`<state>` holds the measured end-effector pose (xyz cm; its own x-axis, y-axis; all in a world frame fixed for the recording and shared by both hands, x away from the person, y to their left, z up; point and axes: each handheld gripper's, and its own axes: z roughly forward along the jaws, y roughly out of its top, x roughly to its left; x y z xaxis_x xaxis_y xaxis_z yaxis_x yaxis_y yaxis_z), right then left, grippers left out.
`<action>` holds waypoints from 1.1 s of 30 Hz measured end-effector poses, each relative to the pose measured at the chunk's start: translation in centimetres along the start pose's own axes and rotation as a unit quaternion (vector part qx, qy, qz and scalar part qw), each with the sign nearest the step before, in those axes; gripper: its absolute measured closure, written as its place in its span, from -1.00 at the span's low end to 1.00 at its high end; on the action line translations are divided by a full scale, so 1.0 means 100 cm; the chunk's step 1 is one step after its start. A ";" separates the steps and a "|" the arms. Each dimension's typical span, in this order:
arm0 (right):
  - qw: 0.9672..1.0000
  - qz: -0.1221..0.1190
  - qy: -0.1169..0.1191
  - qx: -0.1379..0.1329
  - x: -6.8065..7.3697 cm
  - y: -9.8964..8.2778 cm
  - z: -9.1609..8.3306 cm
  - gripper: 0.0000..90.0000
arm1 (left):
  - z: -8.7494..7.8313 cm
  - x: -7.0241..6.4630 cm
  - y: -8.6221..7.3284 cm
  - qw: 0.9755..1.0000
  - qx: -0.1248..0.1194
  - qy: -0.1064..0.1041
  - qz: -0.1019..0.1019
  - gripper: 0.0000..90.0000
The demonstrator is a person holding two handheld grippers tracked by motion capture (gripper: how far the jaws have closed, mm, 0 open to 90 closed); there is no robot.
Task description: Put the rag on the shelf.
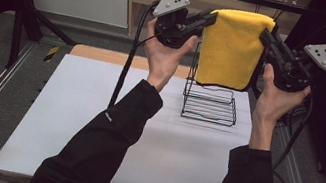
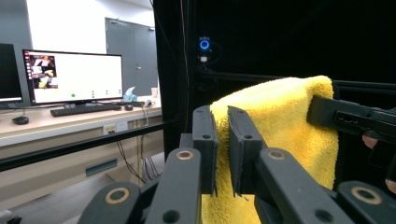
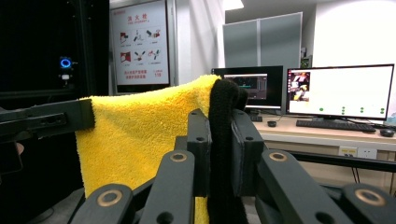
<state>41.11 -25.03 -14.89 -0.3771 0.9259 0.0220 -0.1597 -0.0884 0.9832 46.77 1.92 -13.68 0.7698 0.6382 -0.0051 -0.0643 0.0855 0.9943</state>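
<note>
**Yellow towel held up by both grippers above the wire rack**

Yellow and fluffy, the folded terry-cloth towel (image 1: 232,48) hangs in the air between the two hand-held grippers, its lower edge dropping in front of the black wire rack (image 1: 209,105) that stands on the white table top (image 1: 69,120). The towel's top fold runs level from one gripper to the other, and the cloth falls as a flat panel with a dark trim along its right side.

The left gripper (image 1: 209,19) is clenched on the upper left corner of the towel; in the left gripper view its two black jaws stand close together with the yellow pile (image 2: 275,121) pinched between them (image 2: 222,144). The right gripper (image 1: 265,36) is clenched on the upper right corner; in the right gripper view its jaws (image 3: 220,149) squeeze the towel's black edge, which bulges up between the pads.

Both hands are raised well above the table, palms turned toward each other, with black sleeves coming in from the bottom of the high view. A grey three-cornered plate sits on top of each gripper, and a black cable (image 1: 128,60) trails from the left one down across the table.
</note>
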 end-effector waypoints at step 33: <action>1.000 0.002 -0.014 -0.003 -0.028 0.014 0.057 0.79 | 0.048 0.031 0.020 1.000 -0.001 0.030 0.009 0.83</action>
<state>47.19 -25.66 -12.52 -0.3529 0.9351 0.0308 -0.1646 -0.0945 0.9818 52.10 0.42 -11.23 0.7289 0.6846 0.0055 -0.0785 0.0756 0.9940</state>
